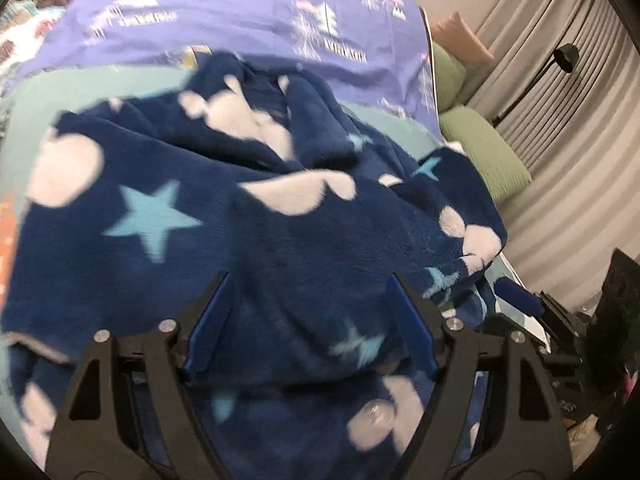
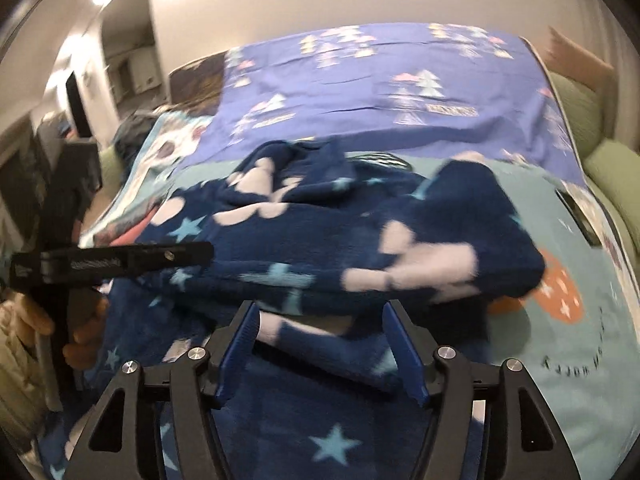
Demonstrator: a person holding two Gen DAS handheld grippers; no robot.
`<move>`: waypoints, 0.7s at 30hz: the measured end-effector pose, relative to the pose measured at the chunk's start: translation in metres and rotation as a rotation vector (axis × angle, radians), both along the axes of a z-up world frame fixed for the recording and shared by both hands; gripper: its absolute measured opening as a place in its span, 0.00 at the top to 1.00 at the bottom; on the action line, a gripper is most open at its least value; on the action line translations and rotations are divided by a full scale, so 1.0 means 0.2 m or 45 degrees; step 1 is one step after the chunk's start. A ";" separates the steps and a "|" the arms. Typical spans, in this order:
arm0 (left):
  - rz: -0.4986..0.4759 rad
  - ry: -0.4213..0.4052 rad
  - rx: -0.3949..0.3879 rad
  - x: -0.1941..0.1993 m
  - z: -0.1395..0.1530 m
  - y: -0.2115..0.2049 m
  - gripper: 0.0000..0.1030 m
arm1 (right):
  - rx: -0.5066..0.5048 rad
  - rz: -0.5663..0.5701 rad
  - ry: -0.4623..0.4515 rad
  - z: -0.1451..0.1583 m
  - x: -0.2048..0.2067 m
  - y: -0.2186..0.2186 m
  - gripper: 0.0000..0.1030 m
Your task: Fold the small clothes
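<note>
A navy fleece garment (image 1: 248, 216) with white shapes and light-blue stars lies rumpled and partly folded over on the bed; it also fills the right wrist view (image 2: 360, 240). My left gripper (image 1: 310, 284) is open, its blue fingers spread just above the fleece, holding nothing. My right gripper (image 2: 320, 312) is open too, its fingers straddling a folded edge of the garment without clamping it. The left gripper's body (image 2: 120, 262) and the hand holding it show at the left of the right wrist view.
The garment lies on a teal printed sheet (image 2: 580, 340) with an orange mushroom print. A purple patterned blanket (image 2: 380, 92) covers the far part of the bed. Green cushions (image 1: 488, 148) lie at the right, with grey curtains (image 1: 568, 140) and a black lamp (image 1: 564, 58) behind.
</note>
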State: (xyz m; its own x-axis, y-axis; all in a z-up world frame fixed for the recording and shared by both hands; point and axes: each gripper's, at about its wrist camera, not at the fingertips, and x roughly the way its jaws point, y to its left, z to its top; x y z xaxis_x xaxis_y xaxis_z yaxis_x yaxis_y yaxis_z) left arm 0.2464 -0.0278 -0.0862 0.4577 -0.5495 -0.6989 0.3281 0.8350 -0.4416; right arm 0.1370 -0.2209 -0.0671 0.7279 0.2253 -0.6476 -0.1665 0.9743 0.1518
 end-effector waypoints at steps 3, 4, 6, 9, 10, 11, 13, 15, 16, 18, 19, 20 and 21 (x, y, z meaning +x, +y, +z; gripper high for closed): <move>-0.022 0.047 -0.028 0.05 -0.01 -0.05 0.85 | 0.031 -0.042 -0.005 0.00 -0.02 -0.06 0.36; -0.012 0.031 -0.037 0.05 0.01 -0.04 0.88 | 0.029 -0.051 -0.008 0.01 -0.02 -0.07 0.35; 0.004 -0.073 -0.035 0.01 0.12 -0.03 0.88 | 0.013 -0.077 -0.024 0.02 -0.04 -0.10 0.34; 0.026 -0.250 -0.023 -0.05 0.34 0.02 0.88 | -0.026 -0.132 -0.034 0.03 -0.04 -0.15 0.28; 0.029 -0.294 -0.026 -0.06 0.41 0.04 0.88 | -0.056 -0.170 -0.027 0.02 -0.02 -0.17 0.28; 0.030 -0.334 -0.028 -0.07 0.48 0.06 0.88 | -0.086 -0.204 -0.012 0.01 -0.01 -0.19 0.28; 0.043 -0.410 -0.013 -0.10 0.61 0.11 0.88 | -0.138 -0.271 0.035 -0.02 0.03 -0.22 0.28; 0.067 -0.474 0.019 -0.12 0.69 0.17 0.88 | -0.154 -0.322 0.089 -0.06 0.07 -0.25 0.28; 0.081 -0.492 0.035 -0.12 0.71 0.20 0.88 | -0.139 -0.333 0.112 -0.08 0.08 -0.26 0.28; 0.100 -0.497 0.053 -0.11 0.72 0.24 0.88 | -0.106 -0.334 0.145 -0.11 0.11 -0.28 0.28; 0.108 -0.487 0.058 -0.10 0.71 0.26 0.88 | -0.101 -0.336 0.156 -0.12 0.12 -0.28 0.28; 0.118 -0.475 0.064 -0.09 0.70 0.28 0.88 | -0.099 -0.334 0.161 -0.12 0.14 -0.28 0.28; 0.123 -0.468 0.071 -0.08 0.69 0.29 0.88 | -0.099 -0.331 0.164 -0.12 0.15 -0.28 0.28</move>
State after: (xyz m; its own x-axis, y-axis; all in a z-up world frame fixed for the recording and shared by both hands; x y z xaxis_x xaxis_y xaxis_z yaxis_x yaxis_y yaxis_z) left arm 0.2309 0.0302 0.0522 0.7314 -0.4575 -0.5058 0.3747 0.8892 -0.2624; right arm 0.1673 -0.2766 -0.0918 0.6652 -0.0118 -0.7466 0.1055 0.9913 0.0784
